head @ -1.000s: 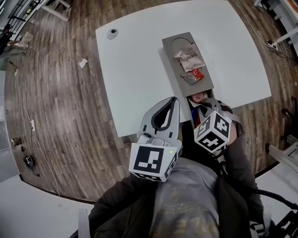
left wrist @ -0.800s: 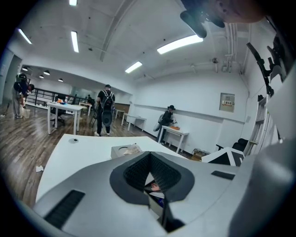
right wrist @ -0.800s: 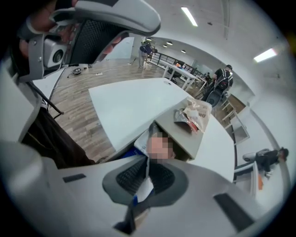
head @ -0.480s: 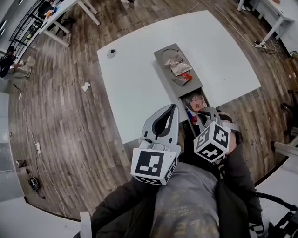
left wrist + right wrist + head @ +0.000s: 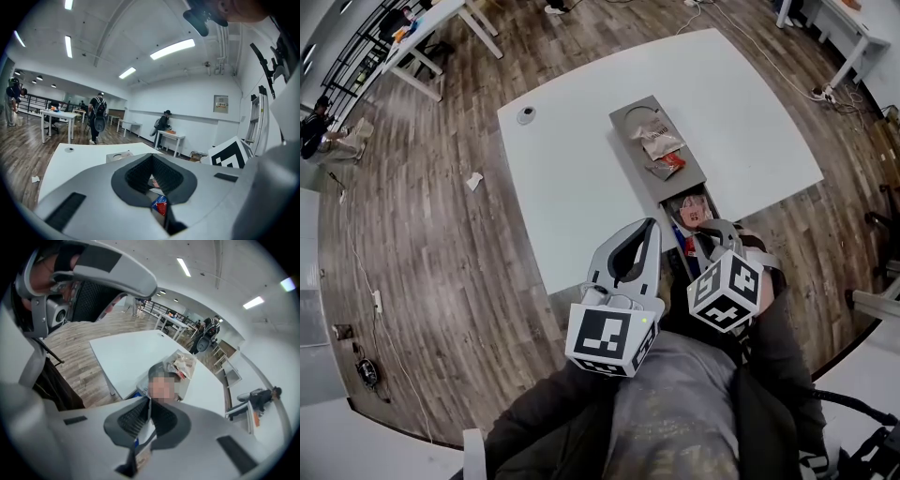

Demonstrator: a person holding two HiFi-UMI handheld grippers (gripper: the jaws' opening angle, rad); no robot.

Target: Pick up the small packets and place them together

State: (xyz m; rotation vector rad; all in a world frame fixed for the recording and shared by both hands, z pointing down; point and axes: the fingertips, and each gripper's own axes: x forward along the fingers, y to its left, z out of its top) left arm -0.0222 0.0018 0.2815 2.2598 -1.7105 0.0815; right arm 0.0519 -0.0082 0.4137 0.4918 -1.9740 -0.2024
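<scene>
The small packet (image 5: 692,208) you are carrying sits in your right gripper (image 5: 701,230), over the near end of the grey tray (image 5: 628,117), right at the table's near edge. In the right gripper view the packet (image 5: 143,437) is a thin white sheet with a blue corner. It stands edge-on between the pads, and the jaws are pinched tight on it.

At about 11 o'clock from that packet, further up the tray, lie the other packets. A crumpled beige packet (image 5: 656,141) lies there, with a red packet (image 5: 667,164) just beside it at its 5 o'clock, the two touching or nearly so. The right gripper view shows the same little heap (image 5: 185,364) beyond the jaw tips.

Your left gripper (image 5: 652,225) is at 8 o'clock from the carried packet, near it but apart, and hangs at the table's near edge. Its jaws are pressed together at the tips with only the oval hollow behind them, and the pads hold nothing. In the left gripper view the left gripper (image 5: 152,155) points nearly level across the white table (image 5: 581,169).

The tray runs from 11 to 5 o'clock on the table. A small round grey object (image 5: 525,114) lies on the table at 9 o'clock from the tray's far end, well apart from it. A scrap of paper (image 5: 473,180) lies on the wooden floor (image 5: 422,244) to the left of the table.
</scene>
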